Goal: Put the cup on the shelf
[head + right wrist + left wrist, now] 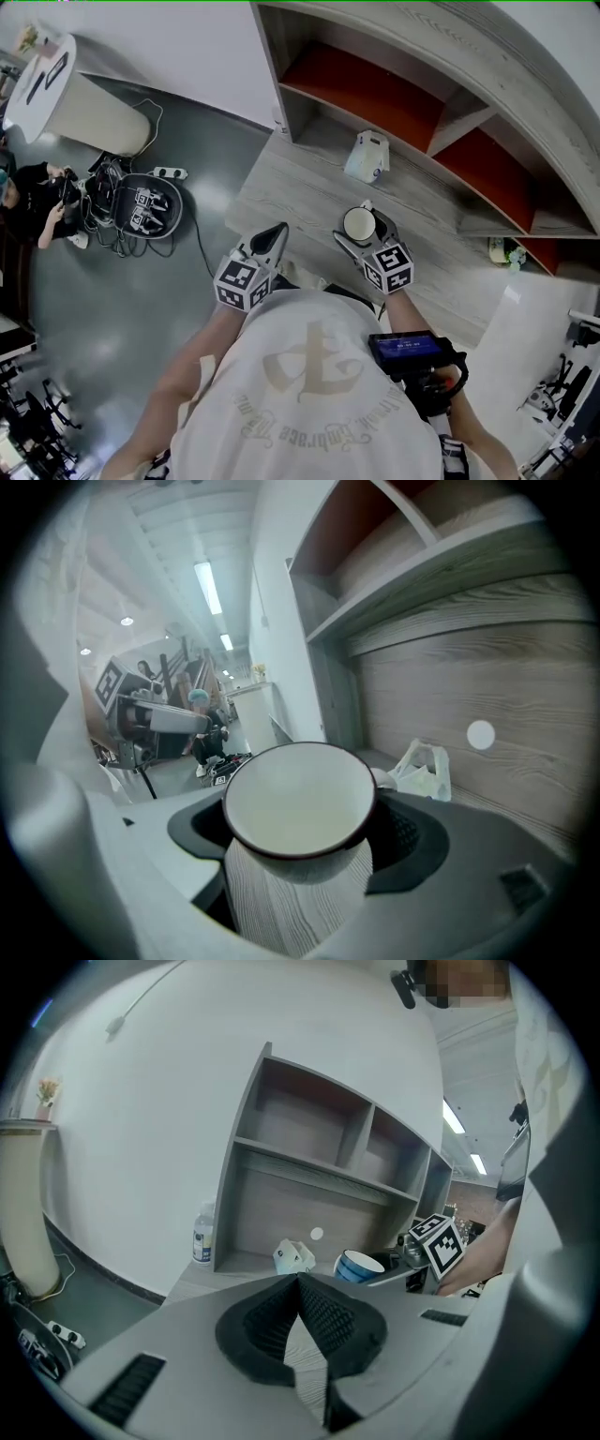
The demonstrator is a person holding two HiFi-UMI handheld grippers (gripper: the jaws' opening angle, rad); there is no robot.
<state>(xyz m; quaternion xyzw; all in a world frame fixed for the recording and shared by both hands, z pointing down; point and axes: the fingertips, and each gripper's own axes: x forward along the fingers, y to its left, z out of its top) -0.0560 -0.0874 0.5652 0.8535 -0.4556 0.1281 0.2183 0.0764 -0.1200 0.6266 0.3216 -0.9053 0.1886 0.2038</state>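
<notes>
In the right gripper view a cup [298, 803] with a white inside and a dark rim sits between the jaws, and my right gripper [302, 836] is shut on it. The head view shows this cup [358, 223] held just above the grey wooden desk [281, 187], in front of the shelf [375, 94] with its red back panels. From the left gripper view the cup [361, 1266] looks blue outside. My left gripper [275, 236] hangs at the desk's near edge, left of the cup, and its jaws meet at the tips [300, 1283] with nothing between them.
A crumpled white bag [367, 155] lies on the desk under the shelf, beyond the cup. A small bottle [202, 1235] stands at the shelf's left end. Small items [506, 251] sit at the desk's right end. Cables and a case [141, 206] lie on the floor at left.
</notes>
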